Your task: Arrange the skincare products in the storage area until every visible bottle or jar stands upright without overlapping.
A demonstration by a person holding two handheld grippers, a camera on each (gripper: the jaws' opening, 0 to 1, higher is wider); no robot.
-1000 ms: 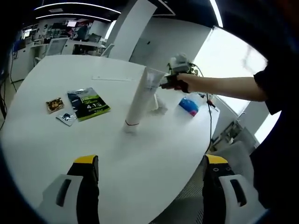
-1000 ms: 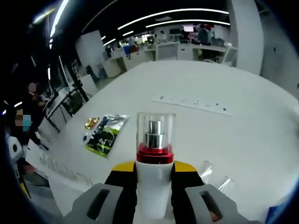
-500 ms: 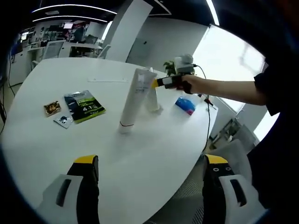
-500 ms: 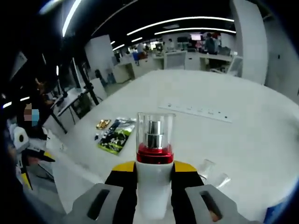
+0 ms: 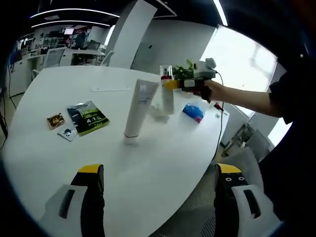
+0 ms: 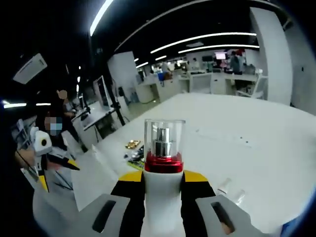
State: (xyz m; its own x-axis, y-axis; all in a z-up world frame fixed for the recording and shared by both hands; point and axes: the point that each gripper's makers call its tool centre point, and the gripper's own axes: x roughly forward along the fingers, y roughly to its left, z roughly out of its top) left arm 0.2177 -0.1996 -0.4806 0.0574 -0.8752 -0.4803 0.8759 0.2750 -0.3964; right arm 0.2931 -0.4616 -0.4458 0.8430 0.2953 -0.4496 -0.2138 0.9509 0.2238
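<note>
Pump bottle (image 6: 163, 168) with clear cap and red collar sits clamped in the right gripper (image 6: 163, 183), held above the white table (image 5: 163, 158); its base is hidden. Left gripper (image 5: 158, 190) jaws wide apart. White tube (image 5: 137, 108) stands cap-down mid-table.

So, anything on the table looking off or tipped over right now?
Nothing is spilled or fallen. The white tube stands cap-down but leans. The pump bottle is off the table, clamped in the right gripper.
</note>
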